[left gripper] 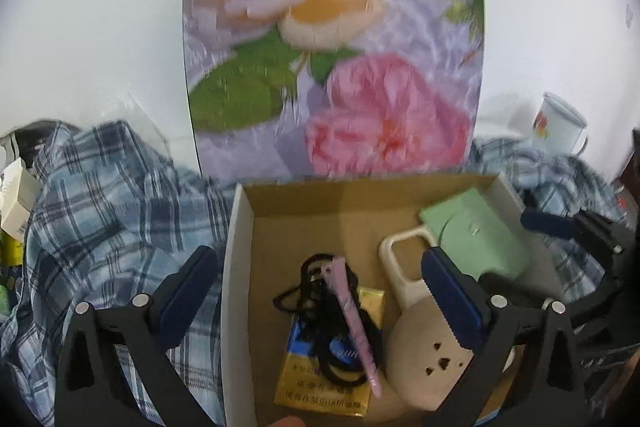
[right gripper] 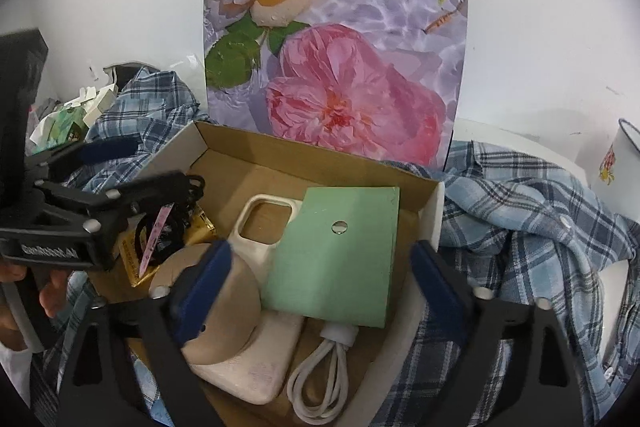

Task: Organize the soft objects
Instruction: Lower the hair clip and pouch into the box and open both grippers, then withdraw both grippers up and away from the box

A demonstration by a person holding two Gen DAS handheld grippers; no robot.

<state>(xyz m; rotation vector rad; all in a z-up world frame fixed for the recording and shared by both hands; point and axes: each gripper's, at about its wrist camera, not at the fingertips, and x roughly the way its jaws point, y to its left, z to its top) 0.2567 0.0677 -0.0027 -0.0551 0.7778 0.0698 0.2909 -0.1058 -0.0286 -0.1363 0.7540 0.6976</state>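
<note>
Left jaws: your left gripper (left gripper: 316, 291) stands spread wide and grasps nothing; one blue pad hangs outside the box wall over the shirt, the other over the box's contents.
Right jaws: your right gripper (right gripper: 322, 279) is likewise released, its pads straddling the right half of the box with nothing pressed between them.
Box: the open brown cardboard box with white outer walls (left gripper: 236, 227) sits below both pairs of jaws, likely serving as the collecting place, so you hover over it.
Left of box: a tangle of black elastic hair ties (left gripper: 320, 303), a pink hair clip (left gripper: 352, 319) and a gold-and-blue flat packet (left gripper: 320, 383) lie between your left jaws.
Right of box: the mint-green square sponge pad (right gripper: 340, 255) leans on a cream silicone phone case (right gripper: 256, 227); a beige round cap-like piece (right gripper: 216, 299) lies under your right gripper's left pad, and a coiled white cable (right gripper: 320, 379) lies nearer the camera than the pads.
Shirt: the blue-and-white plaid cloth shirt (right gripper: 528, 227) is crumpled on the tabletop around the box, outside both jaws on either side, not yet tidied.
Backdrop: a floral printed board (right gripper: 340, 47) stands behind the box; a white enamel mug (left gripper: 560, 127) sits far right.
Judgement: with both jaws free, the shirt seems the soft thing left to handle.
</note>
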